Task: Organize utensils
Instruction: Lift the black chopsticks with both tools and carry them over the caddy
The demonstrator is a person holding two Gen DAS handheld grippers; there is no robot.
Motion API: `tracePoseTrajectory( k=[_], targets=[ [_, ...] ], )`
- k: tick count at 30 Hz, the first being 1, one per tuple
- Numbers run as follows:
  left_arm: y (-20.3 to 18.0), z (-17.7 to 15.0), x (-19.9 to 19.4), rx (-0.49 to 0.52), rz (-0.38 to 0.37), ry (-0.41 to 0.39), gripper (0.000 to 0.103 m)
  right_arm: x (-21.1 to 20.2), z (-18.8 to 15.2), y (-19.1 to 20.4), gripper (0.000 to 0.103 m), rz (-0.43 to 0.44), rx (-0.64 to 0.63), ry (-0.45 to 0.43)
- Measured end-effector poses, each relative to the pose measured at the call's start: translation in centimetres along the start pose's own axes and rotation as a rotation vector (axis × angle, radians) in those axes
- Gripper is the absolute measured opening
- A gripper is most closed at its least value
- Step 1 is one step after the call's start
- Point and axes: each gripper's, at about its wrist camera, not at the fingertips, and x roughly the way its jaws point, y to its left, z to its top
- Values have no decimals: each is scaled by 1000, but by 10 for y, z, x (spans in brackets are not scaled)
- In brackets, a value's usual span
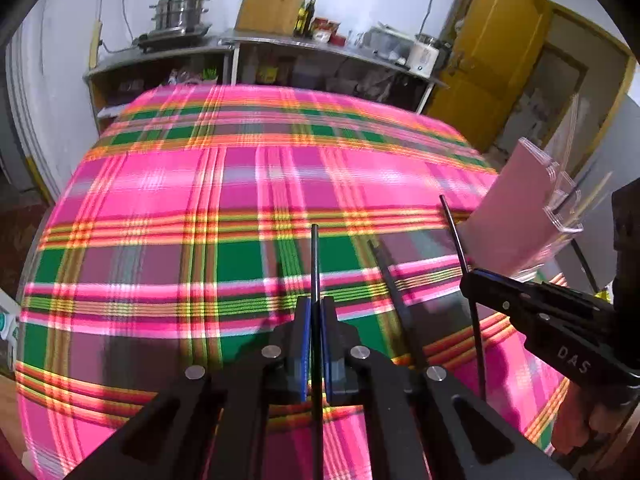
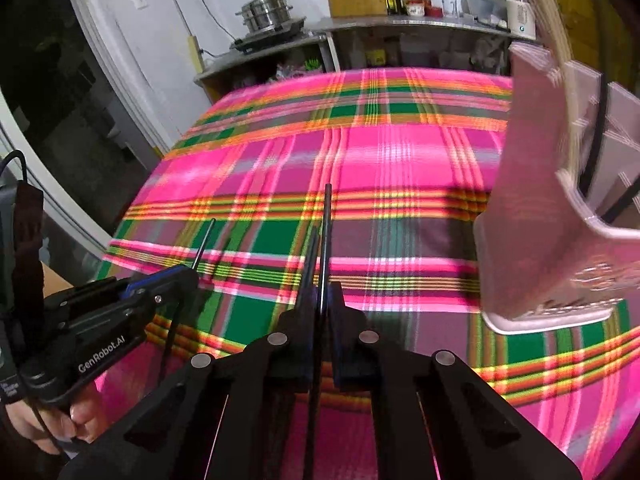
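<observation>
My left gripper [image 1: 316, 309] is shut on a thin black chopstick [image 1: 315, 260] that sticks out forward above the plaid tablecloth [image 1: 200, 200]. To its right, my right gripper [image 1: 466, 280] is shut on a second black chopstick [image 1: 454, 228]. In the right wrist view that gripper [image 2: 322, 296] pinches its chopstick [image 2: 326, 232], and the left gripper [image 2: 188, 274] shows at the left with its own stick [image 2: 204, 240]. A clear compartmented organizer [image 1: 516, 216] [image 2: 536, 220] stands at the right, close to the right gripper, with a few sticks in it [image 2: 598, 140].
The pink and green cloth [image 2: 400, 160] covers the whole table. Behind the table's far edge runs a steel counter with a stacked pot [image 1: 180, 10] and a rice cooker [image 1: 424, 54]. A yellow door [image 1: 492, 60] is at the back right. A hand [image 2: 60, 420] holds the left gripper.
</observation>
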Motion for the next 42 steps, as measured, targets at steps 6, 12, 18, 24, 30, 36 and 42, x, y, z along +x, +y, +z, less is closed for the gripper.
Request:
tracePoseTrajectory(
  k=[6, 12, 18, 24, 30, 36, 42],
  targets=[
    [-12, 11, -43, 26, -31, -69, 5, -41, 4, 1, 6, 6, -1, -72],
    [-27, 21, -81, 52, -63, -135, 5, -84, 3, 2, 6, 3, -5, -143],
    [-43, 25, -108, 74, -87, -181, 5, -117, 1, 3, 6, -3, -10, -197],
    [-56, 35, -127, 92, -114, -214, 5, -140, -1, 5, 6, -7, -9, -234],
    [-73, 42, -136, 109, -148, -218, 5, -159, -1, 3, 6, -14, -3, -270],
    [-90, 42, -129, 124, -185, -186, 4, -174, -6, -10, 6, -29, 8, -287],
    [-112, 41, -119, 143, -225, -153, 5, -186, -12, -32, 6, -57, 48, -297]
  ],
)
